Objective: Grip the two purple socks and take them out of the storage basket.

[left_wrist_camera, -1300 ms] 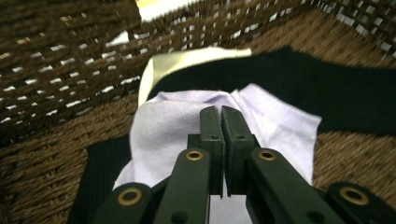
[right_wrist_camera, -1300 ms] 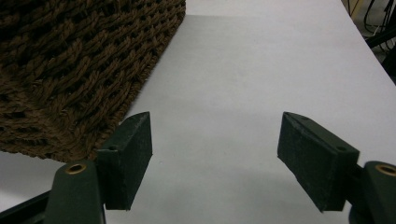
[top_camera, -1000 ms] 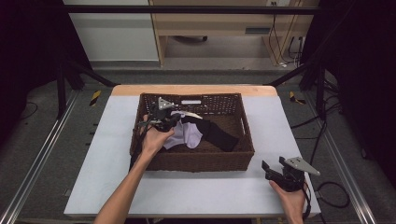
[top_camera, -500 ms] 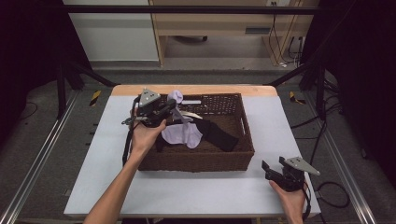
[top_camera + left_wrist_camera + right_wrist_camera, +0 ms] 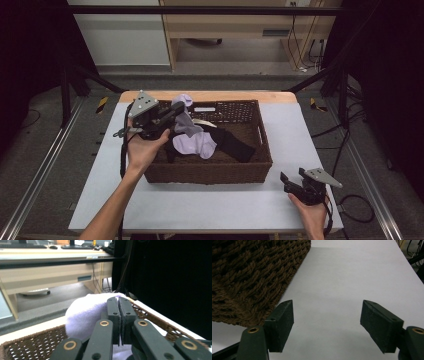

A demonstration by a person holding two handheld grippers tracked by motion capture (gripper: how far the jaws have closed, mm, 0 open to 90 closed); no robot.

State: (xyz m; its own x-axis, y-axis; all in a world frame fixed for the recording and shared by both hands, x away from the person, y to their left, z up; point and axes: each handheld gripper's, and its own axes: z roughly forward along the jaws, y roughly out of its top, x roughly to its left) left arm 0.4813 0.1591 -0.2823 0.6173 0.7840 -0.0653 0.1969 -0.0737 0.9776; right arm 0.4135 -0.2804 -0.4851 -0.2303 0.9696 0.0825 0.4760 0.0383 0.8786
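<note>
Gripping a lilac cloth point(image 5: 192, 142), left claw point(image 5: 172, 111) is clenched above the wicker basket point(image 5: 210, 172) at its far-left corner. Right claw point(image 5: 291, 178) gapes, empty, over the table point(image 5: 220, 205).

left tool point(image 5: 172, 111) clamped, right tool point(image 5: 292, 178) agape

Wood desk point(image 5: 235, 22) behind, grey floor point(image 5: 50, 135), dark surrounds
</note>
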